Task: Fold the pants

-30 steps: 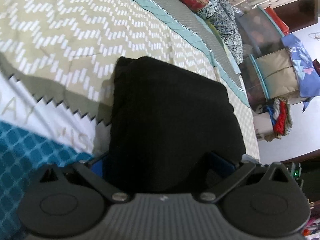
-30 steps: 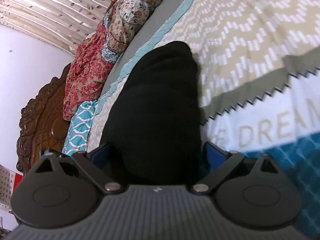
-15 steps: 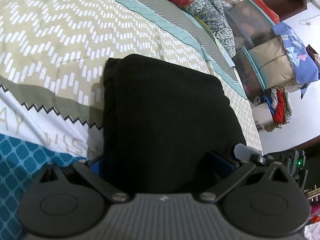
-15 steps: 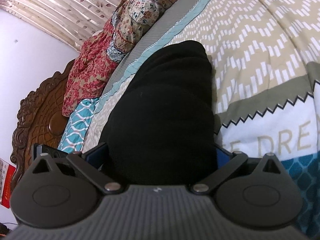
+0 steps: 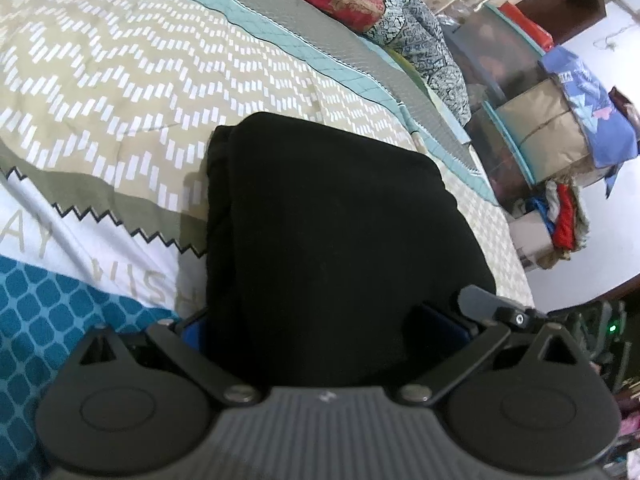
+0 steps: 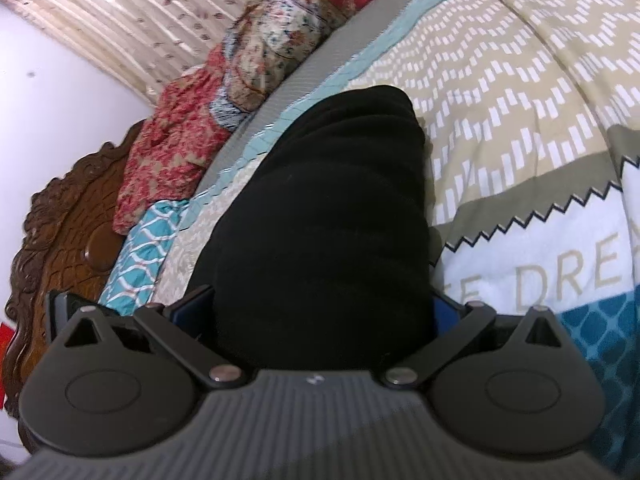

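Nearer now, folded pants (image 5: 332, 232) run lengthwise headboard-ward; both tongs spread wide around them.

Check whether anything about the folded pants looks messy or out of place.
Mostly neat. The black pants sit folded on the bedspread, but layers peek out unevenly along their left edge in the left wrist view.

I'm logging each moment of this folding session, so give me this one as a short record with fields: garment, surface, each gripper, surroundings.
garment: black pants, folded into a thick bundle
surface: patterned bedspread, the bundle's far end resting on it
left gripper: jaws wide apart, bundle between them, fingertips hidden by cloth
right gripper: the same, jaws spread around the bundle
grip: cannot tell whether the fingers press the cloth
surroundings: red floral bedding and carved wooden headboard at the far edge; storage boxes beside the bed
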Tool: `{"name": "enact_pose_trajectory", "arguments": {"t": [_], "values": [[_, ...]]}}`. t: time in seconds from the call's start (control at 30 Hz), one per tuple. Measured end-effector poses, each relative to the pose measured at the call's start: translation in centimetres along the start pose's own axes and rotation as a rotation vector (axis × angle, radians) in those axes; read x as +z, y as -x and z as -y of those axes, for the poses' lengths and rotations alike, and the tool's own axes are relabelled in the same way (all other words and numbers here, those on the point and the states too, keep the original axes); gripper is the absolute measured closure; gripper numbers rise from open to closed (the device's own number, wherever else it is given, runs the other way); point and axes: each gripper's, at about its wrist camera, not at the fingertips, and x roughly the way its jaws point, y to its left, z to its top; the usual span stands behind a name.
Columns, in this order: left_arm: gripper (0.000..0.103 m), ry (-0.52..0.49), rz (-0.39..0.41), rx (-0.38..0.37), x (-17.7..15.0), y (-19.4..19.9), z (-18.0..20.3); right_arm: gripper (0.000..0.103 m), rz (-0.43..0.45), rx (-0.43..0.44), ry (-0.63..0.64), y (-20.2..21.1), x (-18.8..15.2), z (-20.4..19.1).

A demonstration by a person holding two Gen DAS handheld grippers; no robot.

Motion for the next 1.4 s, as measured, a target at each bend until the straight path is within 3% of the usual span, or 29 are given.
{"name": "enact_pose_trajectory", "arguments": {"t": [0.1, 0.23, 0.33, 0.53, 0.77, 0.9, 1.1, 1.27, 1.33, 1.4], "values": [[0.014, -0.025, -0.003, 0.002, -0.1, 0.5, 1.0, 0.033, -0.008, -0.009, 0.024, 0.2, -0.4, -1.3], [0.033, -0.018, 0.034, -0.063, -0.5, 2.6, 1.6, 0.042, 0.021, -0.001, 0.099, 1.4, -0.9, -3.2], [0.038, -0.012, 0.070, -0.114, -0.3, 4.3, 2.5, 0.050, 0.060, 0.029, 0.162, 2.2, -0.6, -5.1], [0.038, -0.059, 0.204, -0.129, 3.2, 7.2, 4.3, 0.050, 0.137, 0.109, 0.263, 1.5, 3.0, -8.2], [0.038, -0.176, 0.328, -0.039, 12.7, 7.3, 5.9, 0.050, 0.230, 0.183, 0.388, -2.3, 10.0, -9.7], [0.038, -0.164, 0.361, -0.002, 18.9, 4.6, 5.1, 0.051, 0.275, 0.199, 0.424, -6.1, 14.5, -9.7], [0.038, -0.115, 0.335, 0.070, 24.5, -1.8, 1.1, 0.051, 0.270, 0.186, 0.386, -13.0, 18.8, -6.0], [0.037, -0.047, 0.210, 0.140, 25.9, -9.5, -2.8, 0.050, 0.186, 0.053, 0.302, -17.8, 19.6, -1.3], [0.022, -0.077, 0.206, 0.181, 25.6, -11.5, -3.0, 0.044, 0.160, -0.015, 0.235, -18.4, 19.5, 0.6], [0.012, -0.101, 0.213, 0.201, 25.3, -12.3, -2.5, 0.029, 0.178, -0.036, 0.142, -17.7, 19.2, 2.3]]}}
